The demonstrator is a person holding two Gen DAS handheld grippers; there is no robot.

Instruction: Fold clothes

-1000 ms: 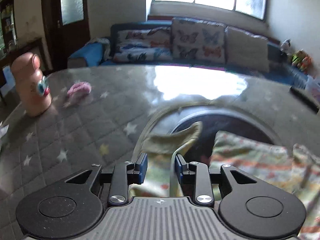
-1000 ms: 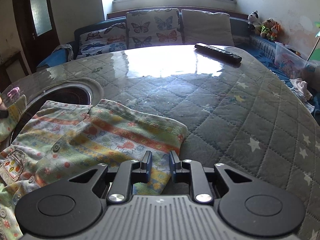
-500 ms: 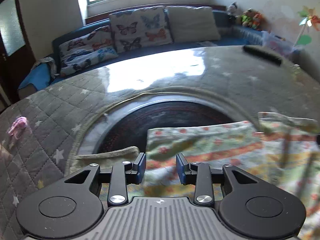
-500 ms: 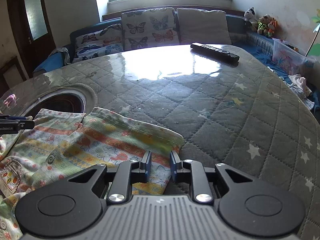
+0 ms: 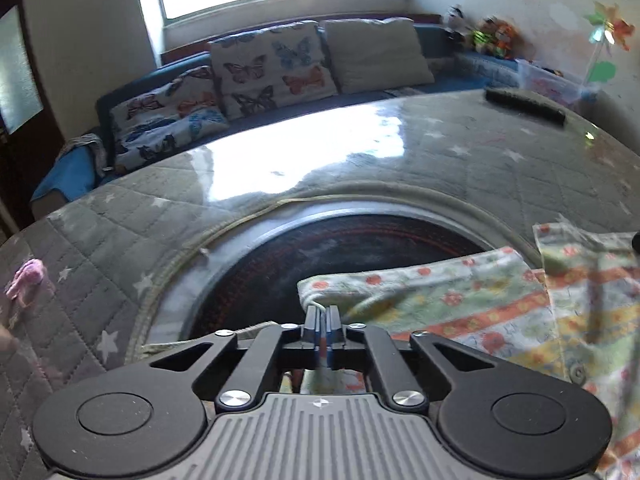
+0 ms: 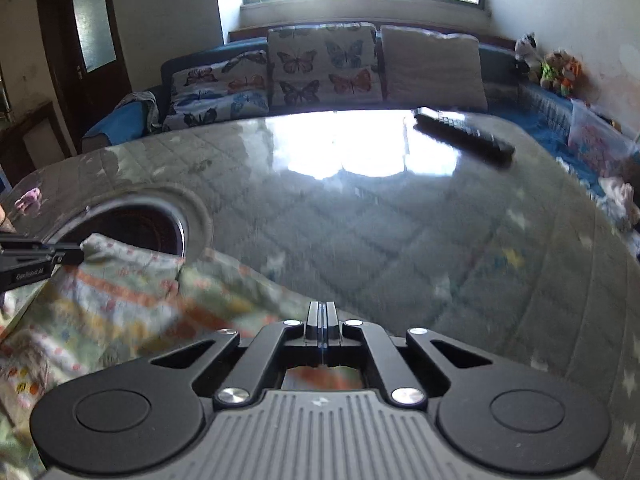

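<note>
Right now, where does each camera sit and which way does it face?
Left wrist: on the left gripper, facing the sofa across the table; fingers shut on the shirt.
Right wrist: on the right gripper, facing the same way; fingers shut on the shirt's other edge, left gripper at the frame's left.
Shared: shirt, table, remote, sofa.

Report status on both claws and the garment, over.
Left claw shut on pastel printed cotton garment. Right claw shut on its hem. Black remote control far off.

table (image 6: 360, 216): quilted star cover | on it: garment (image 5: 460, 304), remote (image 6: 464, 136), pink item (image 5: 26, 284)
</note>
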